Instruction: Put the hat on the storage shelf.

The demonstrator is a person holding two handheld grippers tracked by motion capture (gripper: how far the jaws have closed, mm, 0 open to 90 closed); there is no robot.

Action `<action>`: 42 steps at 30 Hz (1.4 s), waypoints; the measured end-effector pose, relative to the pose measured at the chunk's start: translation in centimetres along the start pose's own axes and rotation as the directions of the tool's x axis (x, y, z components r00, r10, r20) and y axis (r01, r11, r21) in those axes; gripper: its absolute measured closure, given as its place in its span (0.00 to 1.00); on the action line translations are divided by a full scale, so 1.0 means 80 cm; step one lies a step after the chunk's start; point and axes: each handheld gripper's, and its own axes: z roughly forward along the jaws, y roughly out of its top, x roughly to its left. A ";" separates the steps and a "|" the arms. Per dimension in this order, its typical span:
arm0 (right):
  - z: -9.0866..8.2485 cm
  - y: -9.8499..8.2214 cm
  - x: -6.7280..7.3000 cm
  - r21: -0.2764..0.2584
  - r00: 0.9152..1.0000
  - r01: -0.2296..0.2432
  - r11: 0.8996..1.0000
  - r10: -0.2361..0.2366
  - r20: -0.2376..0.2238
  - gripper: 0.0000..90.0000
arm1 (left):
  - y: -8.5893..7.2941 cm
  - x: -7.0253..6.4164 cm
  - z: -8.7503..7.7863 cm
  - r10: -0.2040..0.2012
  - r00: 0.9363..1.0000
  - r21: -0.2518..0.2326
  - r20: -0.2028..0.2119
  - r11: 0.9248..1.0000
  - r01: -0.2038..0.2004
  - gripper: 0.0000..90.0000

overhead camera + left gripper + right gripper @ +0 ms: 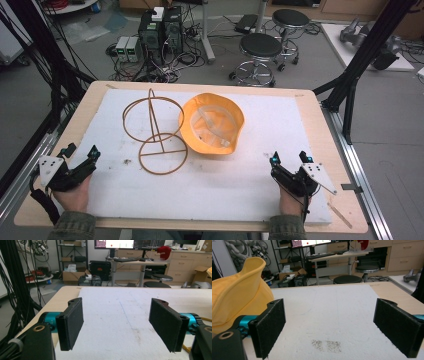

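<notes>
A yellow bucket hat [212, 123] lies upside down on the white mat [250, 175], its pale lining facing up. Just left of it, a brown wire hat stand [154, 131] lies tipped on its side, with two rings and a stem. My left gripper [81, 153] rests at the mat's near left edge, jaws wide apart and nothing between them [116, 323]. My right gripper [290, 159] sits at the near right, also open and empty [329, 325]. The hat [239, 295] rises at the left of the right gripper view.
The mat covers a wooden table [320, 125]. Black frame posts [360, 55] stand at the right; hanging cables [30, 55] crowd the left. Behind the table are two stools [260, 50] and computer boxes [160, 30] on the floor.
</notes>
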 end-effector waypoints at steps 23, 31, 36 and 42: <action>0.000 0.001 -0.001 -0.002 1.000 0.004 1.000 -0.004 0.004 0.10 | 0.000 -0.001 0.000 -0.003 1.000 -0.006 0.001 1.000 0.003 0.31; 0.005 0.010 0.003 -0.012 0.999 0.035 0.999 -0.036 -0.029 0.10 | 0.000 0.000 0.000 -0.002 1.000 -0.002 -0.001 1.000 0.002 0.31; 0.013 0.031 0.001 -0.022 0.994 0.006 1.000 -0.008 -0.108 0.10 | 0.000 0.000 0.000 -0.011 1.000 0.000 0.002 1.000 0.011 0.31; 0.020 0.063 0.002 -0.063 0.991 -0.002 0.998 -0.006 -0.137 0.10 | 0.000 0.000 -0.001 -0.014 1.000 -0.007 0.001 1.000 0.014 0.31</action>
